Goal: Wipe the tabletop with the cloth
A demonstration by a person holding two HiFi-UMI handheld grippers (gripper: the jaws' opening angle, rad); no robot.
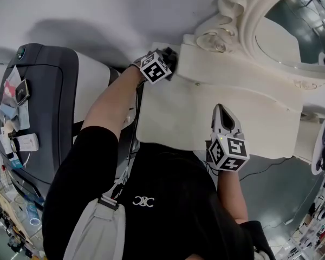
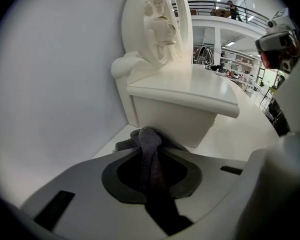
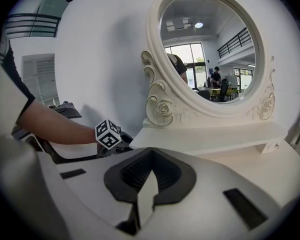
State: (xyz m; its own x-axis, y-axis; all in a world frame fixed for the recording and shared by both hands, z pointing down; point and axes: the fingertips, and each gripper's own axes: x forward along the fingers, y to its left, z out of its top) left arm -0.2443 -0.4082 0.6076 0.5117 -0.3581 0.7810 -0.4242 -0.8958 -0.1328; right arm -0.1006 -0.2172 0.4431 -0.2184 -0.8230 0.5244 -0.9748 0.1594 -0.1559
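The white dressing-table top [image 1: 206, 112] lies in front of me. At its far left corner, where the raised shelf [image 1: 233, 64] meets the wall, my left gripper [image 1: 169, 58] is shut on a grey cloth [image 2: 149, 139]. The cloth sticks out past the jaw tips and rests on the tabletop [image 2: 240, 129] at the shelf's foot. Over the front right part of the top hovers my right gripper [image 1: 221, 110], its jaws closed to a point with nothing in them [image 3: 149, 156]. From the right gripper view the left gripper's marker cube [image 3: 109, 134] shows at the shelf's left end.
An oval mirror [image 1: 298, 20] in an ornate white frame stands on the raised shelf against the white wall. Left of the table is a dark grey machine [image 1: 43, 102] with small items on it. Cables and clutter lie on the floor on both sides.
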